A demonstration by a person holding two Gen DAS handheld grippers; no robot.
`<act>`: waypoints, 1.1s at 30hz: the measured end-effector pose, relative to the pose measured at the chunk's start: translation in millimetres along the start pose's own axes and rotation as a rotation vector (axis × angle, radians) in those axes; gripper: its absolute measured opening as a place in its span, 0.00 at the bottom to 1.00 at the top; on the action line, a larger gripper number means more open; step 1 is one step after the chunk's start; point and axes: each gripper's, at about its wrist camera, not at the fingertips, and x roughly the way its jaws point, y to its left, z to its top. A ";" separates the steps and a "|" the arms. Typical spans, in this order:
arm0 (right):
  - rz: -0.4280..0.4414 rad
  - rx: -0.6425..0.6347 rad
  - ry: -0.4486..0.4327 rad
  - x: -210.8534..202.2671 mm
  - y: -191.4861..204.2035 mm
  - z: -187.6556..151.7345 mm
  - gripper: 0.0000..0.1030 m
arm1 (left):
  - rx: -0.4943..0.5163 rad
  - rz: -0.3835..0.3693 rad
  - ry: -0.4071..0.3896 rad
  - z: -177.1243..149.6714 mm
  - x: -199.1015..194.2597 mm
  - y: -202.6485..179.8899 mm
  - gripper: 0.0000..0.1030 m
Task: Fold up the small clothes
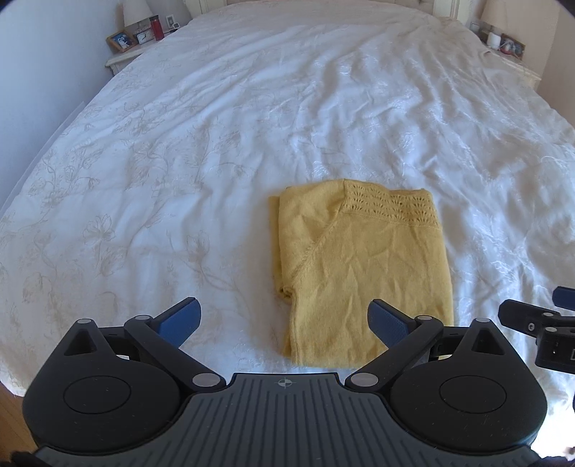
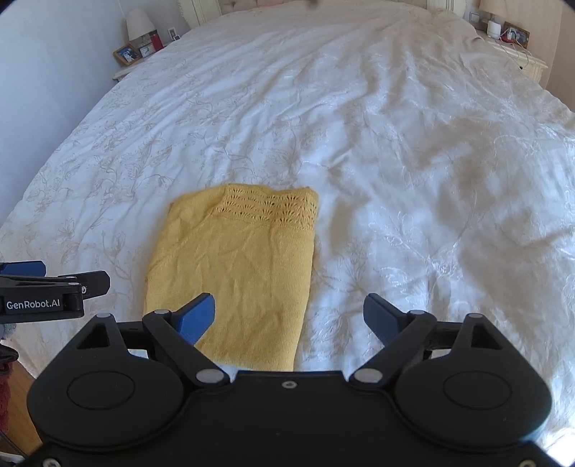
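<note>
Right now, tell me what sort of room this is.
A bedroom, most likely: a large bed under a white floral bedspread, a nightstand holding a framed photo and a lamp, and a folded yellow knit sweater lying on the bed.

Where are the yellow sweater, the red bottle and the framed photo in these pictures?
yellow sweater (image 1: 363,266), left wrist view, on the plain knit middle.
red bottle (image 1: 157,29), left wrist view, on its body, on the nightstand.
framed photo (image 2: 128,55), right wrist view, on the picture inside the wooden frame.
</note>
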 end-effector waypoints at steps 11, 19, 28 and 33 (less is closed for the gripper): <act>-0.054 0.020 -0.007 -15.9 29.5 -22.7 0.88 | 0.004 -0.037 0.033 -24.2 -10.5 19.6 0.98; -0.065 0.046 -0.026 -26.2 43.7 -34.2 0.88 | 0.013 -0.056 0.034 -36.8 -20.0 32.2 0.98; -0.088 0.091 -0.057 -44.2 47.2 -48.2 0.88 | 0.022 -0.073 0.022 -49.1 -31.2 37.5 0.98; -0.100 0.094 -0.066 -53.0 48.2 -53.7 0.88 | 0.019 -0.078 0.017 -53.4 -35.0 37.8 0.98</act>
